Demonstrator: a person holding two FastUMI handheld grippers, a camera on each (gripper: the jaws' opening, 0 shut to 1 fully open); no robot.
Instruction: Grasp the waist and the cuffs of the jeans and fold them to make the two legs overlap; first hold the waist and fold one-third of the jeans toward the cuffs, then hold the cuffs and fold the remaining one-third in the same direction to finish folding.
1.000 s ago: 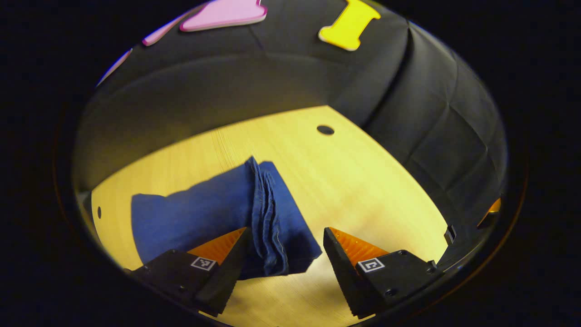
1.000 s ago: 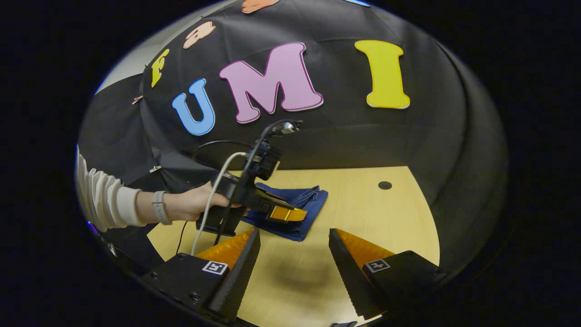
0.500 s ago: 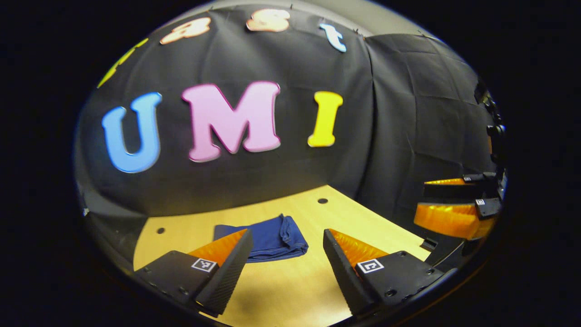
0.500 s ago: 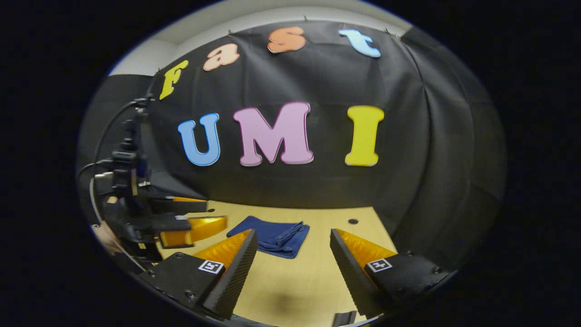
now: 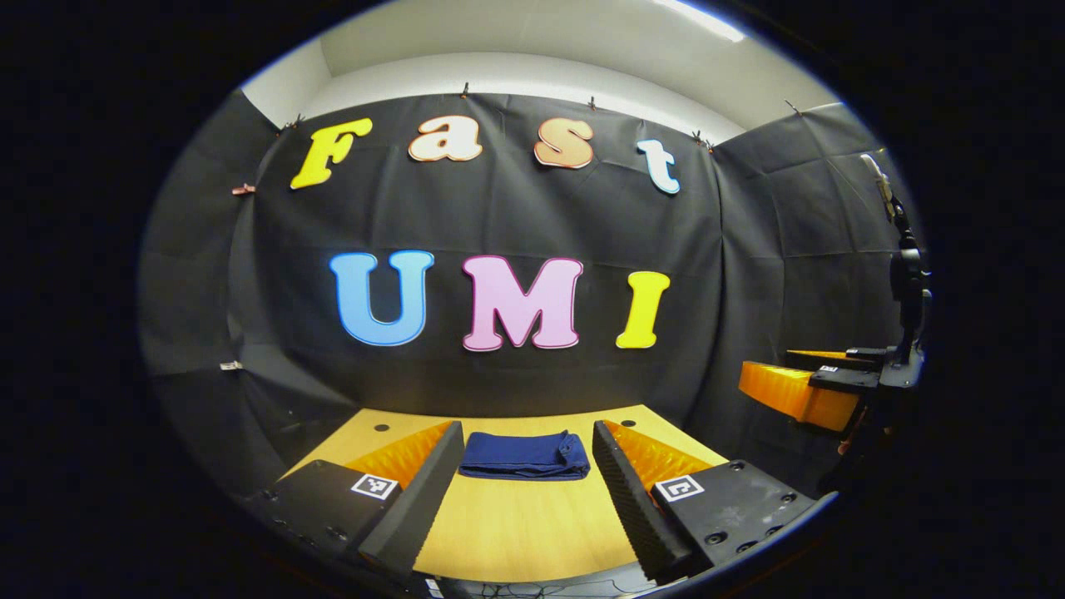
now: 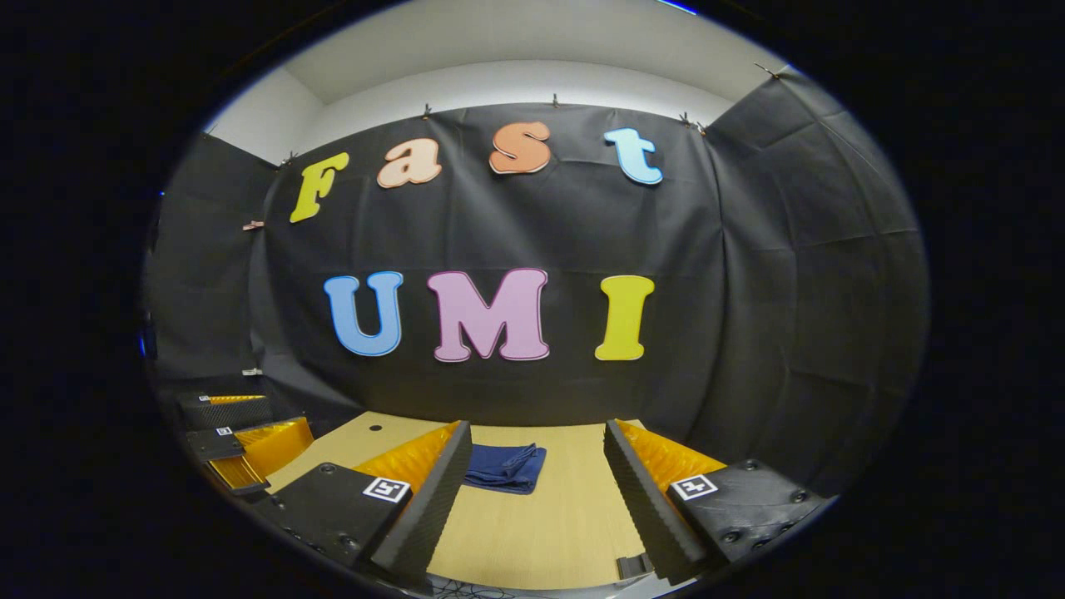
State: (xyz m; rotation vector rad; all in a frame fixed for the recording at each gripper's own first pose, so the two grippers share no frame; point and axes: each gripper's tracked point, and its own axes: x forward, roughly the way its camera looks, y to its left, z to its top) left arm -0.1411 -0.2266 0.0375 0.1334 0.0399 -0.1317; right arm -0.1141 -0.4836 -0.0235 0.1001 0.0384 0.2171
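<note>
Left gripper view: folded jeans point(image 5: 524, 456) on table point(image 5: 516, 524), seemingly neat; both grippers' fingers spread, empty.

Blue jeans point(image 5: 524, 456) folded, flat on table point(image 5: 516, 524)

In the left gripper view the folded jeans point(image 5: 524, 456) lie on the table point(image 5: 516, 524), ahead of the left gripper point(image 5: 528, 487) and between its 2 spread fingers, with the booth wall behind; the right gripper point(image 5: 799, 391) sits far to the right. In the right gripper view the jeans point(image 6: 503, 467) lie ahead, nearer the right gripper's point(image 6: 537, 499) left finger
</note>
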